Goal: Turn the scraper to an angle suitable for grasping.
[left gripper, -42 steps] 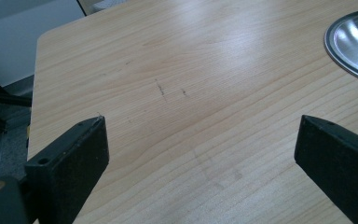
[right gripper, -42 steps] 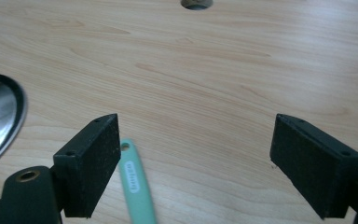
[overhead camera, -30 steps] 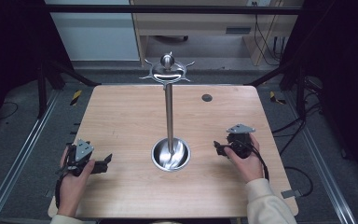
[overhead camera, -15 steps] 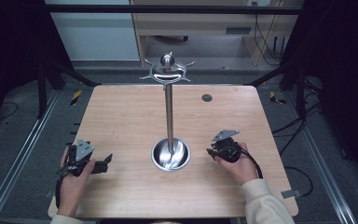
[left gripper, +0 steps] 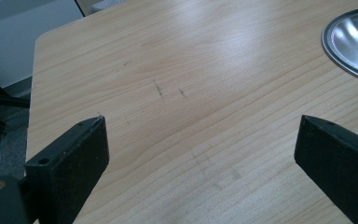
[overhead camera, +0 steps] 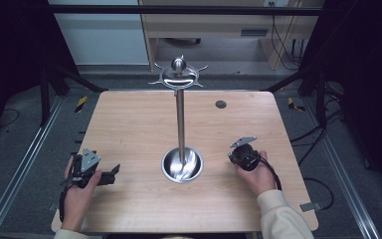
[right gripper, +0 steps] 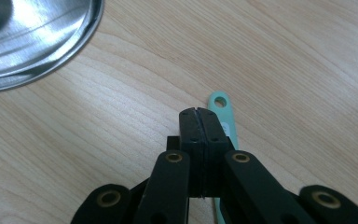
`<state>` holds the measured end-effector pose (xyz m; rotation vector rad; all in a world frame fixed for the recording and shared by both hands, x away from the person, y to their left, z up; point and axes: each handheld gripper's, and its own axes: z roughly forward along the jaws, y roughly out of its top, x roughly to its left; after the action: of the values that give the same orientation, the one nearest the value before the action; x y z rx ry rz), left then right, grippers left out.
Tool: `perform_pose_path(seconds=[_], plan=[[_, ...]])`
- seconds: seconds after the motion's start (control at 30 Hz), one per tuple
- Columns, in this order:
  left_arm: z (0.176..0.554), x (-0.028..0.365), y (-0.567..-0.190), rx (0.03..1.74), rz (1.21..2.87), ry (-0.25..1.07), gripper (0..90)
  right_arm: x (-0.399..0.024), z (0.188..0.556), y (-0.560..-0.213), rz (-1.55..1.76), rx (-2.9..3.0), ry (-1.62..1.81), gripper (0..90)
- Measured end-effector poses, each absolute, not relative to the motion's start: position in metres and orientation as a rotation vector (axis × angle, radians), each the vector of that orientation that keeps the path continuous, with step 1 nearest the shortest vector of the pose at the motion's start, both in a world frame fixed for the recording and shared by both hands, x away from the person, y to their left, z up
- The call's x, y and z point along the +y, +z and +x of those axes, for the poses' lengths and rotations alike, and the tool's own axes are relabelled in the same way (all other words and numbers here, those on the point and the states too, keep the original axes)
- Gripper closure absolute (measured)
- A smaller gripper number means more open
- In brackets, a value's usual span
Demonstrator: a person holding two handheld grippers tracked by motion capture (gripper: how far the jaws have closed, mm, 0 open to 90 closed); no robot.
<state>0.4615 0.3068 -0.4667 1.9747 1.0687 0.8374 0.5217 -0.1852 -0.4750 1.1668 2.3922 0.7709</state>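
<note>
Right gripper view puts the right gripper (right gripper: 198,112) low over the wooden surface (right gripper: 307,56), its jaws having just been closing and now clenched tip to tip with no gap left. A thin mint-green strip (right gripper: 223,109) with a hole in its far end lies flat on the wood, touching the jaw tips on their right side and running back beneath them. Whether its edge is actually caught between the pads cannot be told. The step in hand looks like picking up this strip, and because it is so flat the grip should be tested first: lift a little and watch whether the holed end rises with the jaws. If it stays down, it is better to release, tilt one tip under the strip's long edge and clench again than to drag it across the wood. In the high view the right gripper (overhead camera: 239,155) sits just right of the round base of the metal stand (overhead camera: 180,119), so the lift should go straight up, clear of that rim. The left gripper (left gripper: 203,120) rests at the near left with its jaws released wide, bare wood between them.
</note>
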Motion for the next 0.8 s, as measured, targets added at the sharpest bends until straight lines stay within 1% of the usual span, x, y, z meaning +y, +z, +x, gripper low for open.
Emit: perform_pose_path(seconds=[0.53, 0.8], plan=[[0.462, 0.307, -0.467, 1.068, 1.98, 0.834, 2.9, -0.187, 0.527, -0.482, 1.211, 2.408, 0.707, 90.0], [0.462, 0.307, -0.467, 1.067, 1.98, 0.835, 2.9, -0.196, 0.529, -0.482, 1.25, 2.368, 0.678, 90.0]])
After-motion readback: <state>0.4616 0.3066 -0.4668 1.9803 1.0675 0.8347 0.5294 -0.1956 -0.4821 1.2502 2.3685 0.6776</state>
